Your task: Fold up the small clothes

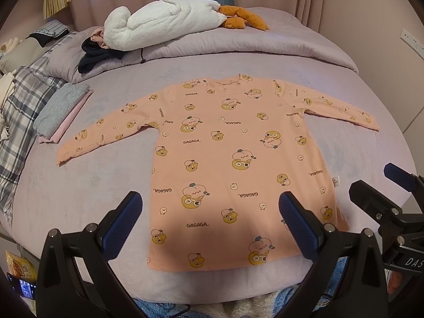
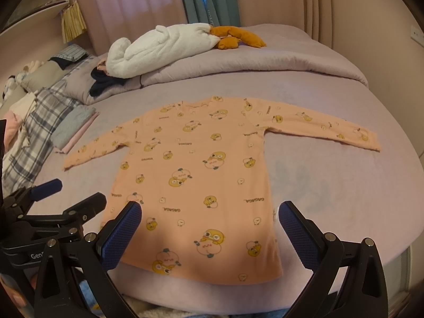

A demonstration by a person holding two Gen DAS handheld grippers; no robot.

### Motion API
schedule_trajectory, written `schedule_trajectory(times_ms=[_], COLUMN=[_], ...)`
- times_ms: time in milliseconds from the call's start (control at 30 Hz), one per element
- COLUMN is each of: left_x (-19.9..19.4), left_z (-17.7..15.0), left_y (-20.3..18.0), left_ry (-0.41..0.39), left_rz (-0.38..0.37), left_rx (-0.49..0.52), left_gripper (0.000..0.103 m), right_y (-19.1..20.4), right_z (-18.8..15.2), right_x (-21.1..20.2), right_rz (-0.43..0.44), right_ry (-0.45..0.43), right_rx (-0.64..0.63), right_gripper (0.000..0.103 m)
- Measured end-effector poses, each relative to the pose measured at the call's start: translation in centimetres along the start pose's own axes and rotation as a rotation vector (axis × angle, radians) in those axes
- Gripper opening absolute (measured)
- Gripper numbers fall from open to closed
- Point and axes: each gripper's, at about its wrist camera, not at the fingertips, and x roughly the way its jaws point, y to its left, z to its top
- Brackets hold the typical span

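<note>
A small peach long-sleeved shirt [image 1: 225, 153] with yellow cartoon prints lies flat on the lilac bed, both sleeves spread out, hem toward me. It also shows in the right wrist view [image 2: 201, 185]. My left gripper [image 1: 210, 220] is open and empty, held above the hem. My right gripper [image 2: 209, 228] is open and empty, also above the hem. The right gripper shows at the right edge of the left wrist view [image 1: 384, 188], and the left gripper at the left edge of the right wrist view [image 2: 53, 198].
A stack of folded grey and pink clothes [image 1: 62, 111] lies left of the shirt. A rolled lilac duvet [image 1: 238, 45] with a white plush toy [image 1: 159, 23] runs across the back. Plaid bedding [image 1: 23, 111] and dark clothes [image 1: 98, 55] lie at the left.
</note>
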Motion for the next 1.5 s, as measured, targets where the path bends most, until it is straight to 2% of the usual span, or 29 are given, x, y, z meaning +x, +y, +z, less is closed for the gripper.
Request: schedule_trajectory(times_ms=[533, 633, 700, 800, 833, 933, 1033, 1100, 1200, 1367, 1433, 1500], left_x=[0.6, 1.2, 2.2, 3.9, 4.4, 6.1, 7.4, 7.9, 8.6, 10.4, 11.3, 12.1], left_z=[0.2, 0.3, 0.5, 0.8, 0.8, 1.1, 1.6, 2.1, 2.7, 3.9, 4.5, 4.9], left_y=[-0.2, -0.1, 0.4, 1.2, 1.5, 2.7, 3.4, 3.5, 3.6, 4.2, 4.2, 4.2], left_ry=[0.009, 0.018, 0.030, 0.050, 0.059, 0.088, 0.086, 0.073, 0.062, 0.062, 0.071, 0.083], left_rz=[-0.008, -0.042, -0.063, -0.107, -0.140, -0.262, -0.317, -0.325, -0.375, -0.455, -0.506, -0.525], left_rx=[0.004, -0.014, -0.047, -0.087, -0.105, -0.208, -0.284, -0.300, -0.317, -0.371, -0.386, -0.412], left_gripper=[0.103, 0.103, 0.103, 0.103, 0.103, 0.103, 0.103, 0.103, 0.103, 0.103, 0.103, 0.103], right_y=[-0.7, -1.5, -2.8, -5.6, -7.4, -12.2, -16.1, -19.0, -23.5, -30.0, -31.9, -33.2], right_z=[-0.2, -0.2, -0.3, -0.4, -0.5, -1.0, -1.5, -1.6, -1.7, -1.6, -1.3, -0.9], right_x=[0.8, 1.1, 1.6, 2.8, 3.3, 4.6, 5.2, 5.6, 6.3, 8.2, 9.2, 10.2], right_rz=[0.009, 0.045, 0.110, 0.211, 0.250, 0.298, 0.269, 0.199, 0.128, 0.097, 0.100, 0.098], right_ry=[0.010, 0.005, 0.005, 0.006, 0.002, -0.006, -0.027, -0.057, -0.092, -0.149, -0.160, -0.167], right_rx=[0.016, 0.049, 0.097, 0.206, 0.271, 0.445, 0.548, 0.595, 0.684, 0.837, 0.894, 0.931], right_gripper=[0.102, 0.102, 0.102, 0.102, 0.102, 0.102, 0.102, 0.102, 0.102, 0.102, 0.102, 0.102])
